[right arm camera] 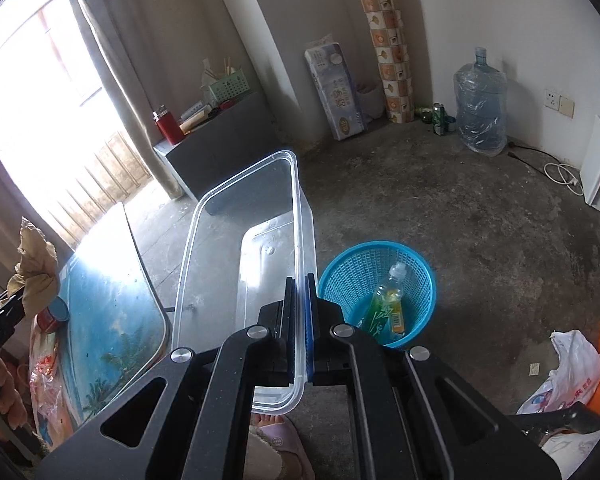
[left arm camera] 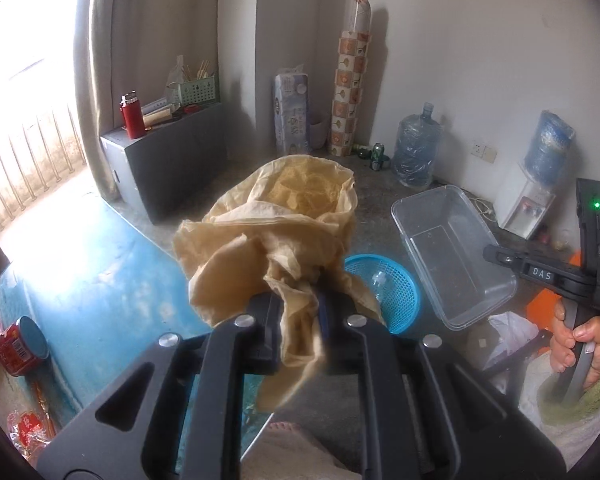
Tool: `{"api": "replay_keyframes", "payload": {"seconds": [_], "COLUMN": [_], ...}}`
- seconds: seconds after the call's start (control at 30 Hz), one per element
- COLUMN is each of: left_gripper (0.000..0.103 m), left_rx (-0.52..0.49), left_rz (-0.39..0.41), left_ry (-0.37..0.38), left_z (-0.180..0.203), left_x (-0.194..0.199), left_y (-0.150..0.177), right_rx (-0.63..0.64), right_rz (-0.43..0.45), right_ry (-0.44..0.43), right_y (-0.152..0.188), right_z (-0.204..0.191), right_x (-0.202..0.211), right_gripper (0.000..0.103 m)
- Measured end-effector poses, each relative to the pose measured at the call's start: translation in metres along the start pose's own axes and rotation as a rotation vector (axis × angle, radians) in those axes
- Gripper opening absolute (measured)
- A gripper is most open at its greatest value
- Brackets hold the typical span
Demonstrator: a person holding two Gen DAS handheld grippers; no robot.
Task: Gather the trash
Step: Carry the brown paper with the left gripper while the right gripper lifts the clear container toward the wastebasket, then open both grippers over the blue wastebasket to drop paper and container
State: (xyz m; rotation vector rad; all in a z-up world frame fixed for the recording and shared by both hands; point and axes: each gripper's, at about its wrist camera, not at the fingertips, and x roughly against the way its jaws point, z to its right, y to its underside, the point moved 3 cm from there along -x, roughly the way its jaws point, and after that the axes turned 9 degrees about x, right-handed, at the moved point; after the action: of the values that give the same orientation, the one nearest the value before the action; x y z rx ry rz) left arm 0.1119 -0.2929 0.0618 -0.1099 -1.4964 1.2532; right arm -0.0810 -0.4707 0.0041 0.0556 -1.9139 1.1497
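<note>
My left gripper [left arm camera: 300, 300] is shut on a crumpled tan paper bag [left arm camera: 272, 224], held up over the floor above the blue mesh waste basket [left arm camera: 396, 292]. The same bag [right arm camera: 36, 264] shows at the left edge of the right wrist view. My right gripper [right arm camera: 299, 292] is shut on the wall of a clear plastic container [right arm camera: 244, 248], carried in the air just left of the blue basket [right arm camera: 416, 280]. A plastic bottle with a green label [right arm camera: 384, 304] lies inside that basket. From the left wrist view the clear container [left arm camera: 452, 248] hangs to the right of the basket.
A low table with a blue printed top [right arm camera: 112, 312] stands at the left, with a red can [left arm camera: 20, 344] and red wrappers [left arm camera: 32, 428] on it. A grey cabinet [left arm camera: 172, 160], a water jug [right arm camera: 480, 108], a white plastic bag [right arm camera: 568, 372] and a slippered foot [right arm camera: 276, 444] are around.
</note>
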Motion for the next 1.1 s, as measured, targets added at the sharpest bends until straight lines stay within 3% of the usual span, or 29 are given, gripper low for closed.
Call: {"api": "replay_keyframes", "payload": {"seconds": [0.13, 0.27, 0.43, 0.7, 0.93, 1.03, 1.1], "left_gripper": [0.012, 0.012, 0.012, 0.012, 0.013, 0.015, 0.021], "left_rx": [0.009, 0.081, 0.162, 0.289, 0.414, 0.42, 0.42], "left_rz": [-0.054, -0.169, -0.307, -0.532, -0.605, -0.604, -0.587], "left_ry": [0.121, 0.248, 0.321, 0.314, 0.25, 0.208, 0.186], "left_z": [0.033, 0.063, 0.092, 0.095, 0.073, 0.065, 0.06], "left_x": [-0.033, -0.084, -0.168, -0.309, -0.401, -0.427, -0.439], "left_y": [0.003, 0.014, 0.038, 0.091, 0.117, 0.124, 0.124], "right_rx": [-0.059, -0.103, -0.142, -0.208, -0.238, -0.258, -0.274], "right_rz": [-0.042, -0.108, -0.195, -0.29, -0.352, -0.366, -0.366], "right_ry": [0.073, 0.113, 0.129, 0.148, 0.208, 0.244, 0.276], "right_y": [0.02, 0.043, 0.064, 0.074, 0.073, 0.073, 0.073], "right_z": [0.04, 0.072, 0.1, 0.131, 0.147, 0.151, 0.153], "right_x": [-0.012, -0.034, -0.075, -0.147, -0.213, -0.236, -0.248], "right_gripper": [0.004, 0.004, 0.004, 0.004, 0.004, 0.004, 0.004]}}
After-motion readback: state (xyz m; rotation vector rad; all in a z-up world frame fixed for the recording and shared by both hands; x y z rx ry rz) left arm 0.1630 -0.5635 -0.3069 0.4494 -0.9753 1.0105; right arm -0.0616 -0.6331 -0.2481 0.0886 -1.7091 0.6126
